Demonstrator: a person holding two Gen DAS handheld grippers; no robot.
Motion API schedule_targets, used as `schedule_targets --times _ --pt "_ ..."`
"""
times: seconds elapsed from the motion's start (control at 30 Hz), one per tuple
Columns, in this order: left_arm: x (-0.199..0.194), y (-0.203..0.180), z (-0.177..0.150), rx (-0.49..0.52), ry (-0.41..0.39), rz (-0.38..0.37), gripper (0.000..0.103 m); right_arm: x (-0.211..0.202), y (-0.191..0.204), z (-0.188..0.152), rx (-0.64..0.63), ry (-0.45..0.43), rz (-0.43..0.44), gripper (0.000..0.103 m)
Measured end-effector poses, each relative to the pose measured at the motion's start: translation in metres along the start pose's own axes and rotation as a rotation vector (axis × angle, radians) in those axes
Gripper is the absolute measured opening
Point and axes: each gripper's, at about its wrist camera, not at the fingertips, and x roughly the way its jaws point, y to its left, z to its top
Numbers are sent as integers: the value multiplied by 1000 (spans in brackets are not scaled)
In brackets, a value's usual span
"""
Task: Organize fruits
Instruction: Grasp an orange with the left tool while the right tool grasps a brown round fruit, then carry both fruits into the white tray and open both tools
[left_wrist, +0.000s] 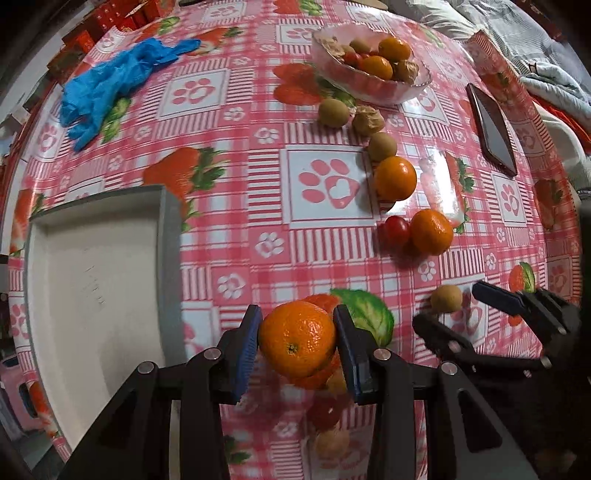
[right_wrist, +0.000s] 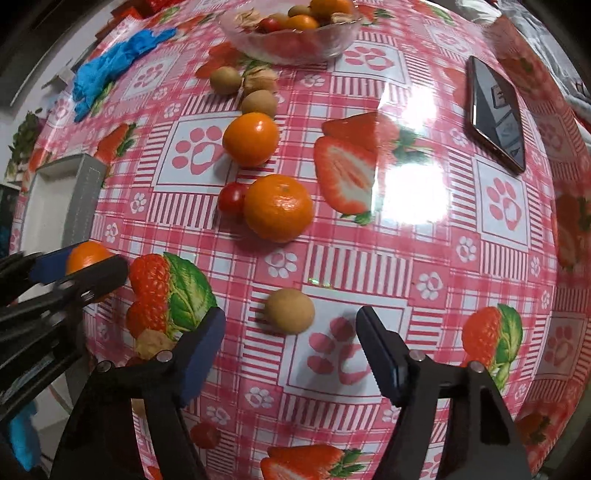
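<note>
1. Currently, left gripper: pads closed on a mandarin, held above the tablecloth beside the white tray.
2. Right gripper: wide open, empty, fingers framing a longan.
3. Loose fruit row toward the glass bowl.
4. Risk: round, smooth mandarin could slip from the pads and roll.
</note>
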Motion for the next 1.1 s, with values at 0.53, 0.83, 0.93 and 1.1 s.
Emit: schedule_targets --times 0.53,0.83,0.93,1.1 --pt "-48 30 -58 -21 7 23 41 -16 -15 -20 53 24 26 30" --pt "-75 58 -89 -48 -6 60 41 -53 -21 -46 77 18 68 30" --pt "-86 73 -97 -68 -17 69 41 -67 -19 -49 83 9 77 30" --pt "-98 98 -107 -107 -39 77 41 -84 -12 -60 73 5 92 30"
